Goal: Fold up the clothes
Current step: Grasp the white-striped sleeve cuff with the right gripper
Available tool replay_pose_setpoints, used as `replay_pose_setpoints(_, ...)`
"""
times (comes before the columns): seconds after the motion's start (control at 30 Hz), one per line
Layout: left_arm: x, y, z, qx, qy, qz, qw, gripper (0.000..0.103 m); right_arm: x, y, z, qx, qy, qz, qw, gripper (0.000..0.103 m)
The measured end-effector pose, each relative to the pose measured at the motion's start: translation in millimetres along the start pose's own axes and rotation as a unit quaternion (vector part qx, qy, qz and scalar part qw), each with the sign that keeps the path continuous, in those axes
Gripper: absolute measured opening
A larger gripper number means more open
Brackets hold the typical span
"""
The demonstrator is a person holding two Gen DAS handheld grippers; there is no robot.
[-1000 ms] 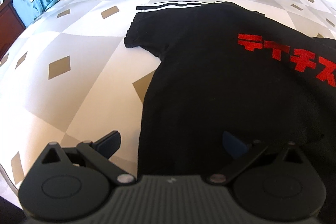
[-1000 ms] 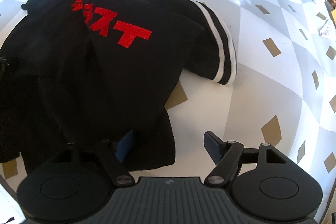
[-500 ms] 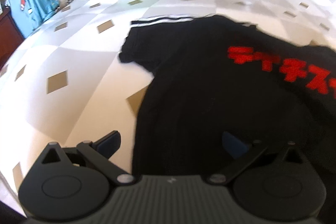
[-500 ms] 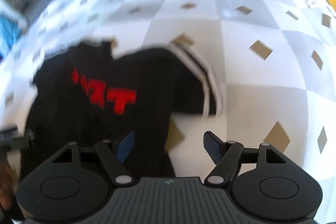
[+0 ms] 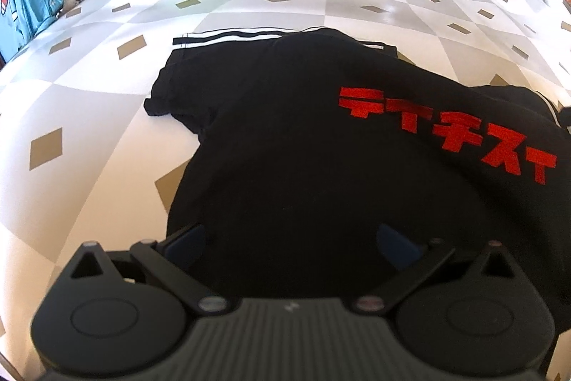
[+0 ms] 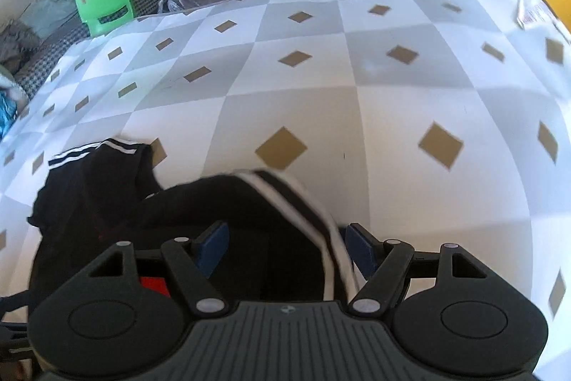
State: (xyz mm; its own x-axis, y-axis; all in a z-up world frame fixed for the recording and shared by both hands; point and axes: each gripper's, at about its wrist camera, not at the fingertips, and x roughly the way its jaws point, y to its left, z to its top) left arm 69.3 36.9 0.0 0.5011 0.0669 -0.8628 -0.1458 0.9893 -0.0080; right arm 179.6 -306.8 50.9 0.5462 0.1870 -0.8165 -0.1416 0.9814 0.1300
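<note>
Risks first: right gripper (image 6: 283, 247) has its jaws spread wide over the striped sleeve (image 6: 285, 202) of the black T-shirt (image 5: 321, 174), nothing pinched. Sleeve cuff sits right between the pads, so if it closes w/o going low enough it'll prob catch only the top layer, or just the cuff edge, and the sleeve slips out mid-fold. Closing too deep could bunch the tablecloth (image 6: 357, 109) w/ the fabric. Right view is motion-blurred near the sleeve, so exact contact w/ cloth: can't tell. Left gripper (image 5: 291, 240) is also wide open, holding nothing, sitting over the near hem area of the shirt body; whether pads touch the fabric, can't tell. If the left side lifts while the right pulls, the whole shirt drags across the cloth instead of folding, since it's soft, light, no stiffness. Shirt state: lies spread on the checked tablecloth, centre-near, not flat, w/ wrinkles and a hump through the body. Red lettering (image 5: 449, 127) faces up on the right half. Left sleeve w/ white stripes (image 5: 228, 40) lies out to the far left; right sleeve angles out to the right. No clean folded rectangle visible, so the shirt isn't in a folded shape now. Green chair (image 6: 105, 2) is far off, beyond the table, no issue.
</note>
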Motion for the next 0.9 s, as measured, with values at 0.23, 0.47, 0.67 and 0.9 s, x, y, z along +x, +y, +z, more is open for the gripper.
replay_pose_setpoints(0.23,1,-4,0,0.009,-0.002,-0.010,0.9999,0.103,24,-2,10,-0.029,0.017,0.021,0.999,0.071)
replay_pose_setpoints(0.47,9,-11,3,0.021,0.004,-0.011,0.9997,0.103,48,1,10,-0.045,0.044,0.045,0.997,0.067)
replay_pose_setpoints(0.67,14,-15,3,0.026,0.006,-0.004,0.9997,0.103,55,12,8,-0.067,0.043,0.044,0.996,0.023)
replay_pose_setpoints(0.9,16,-14,4,0.017,0.003,-0.001,0.9999,0.103,59,19,11,-0.085,0.027,0.003,0.996,0.012)
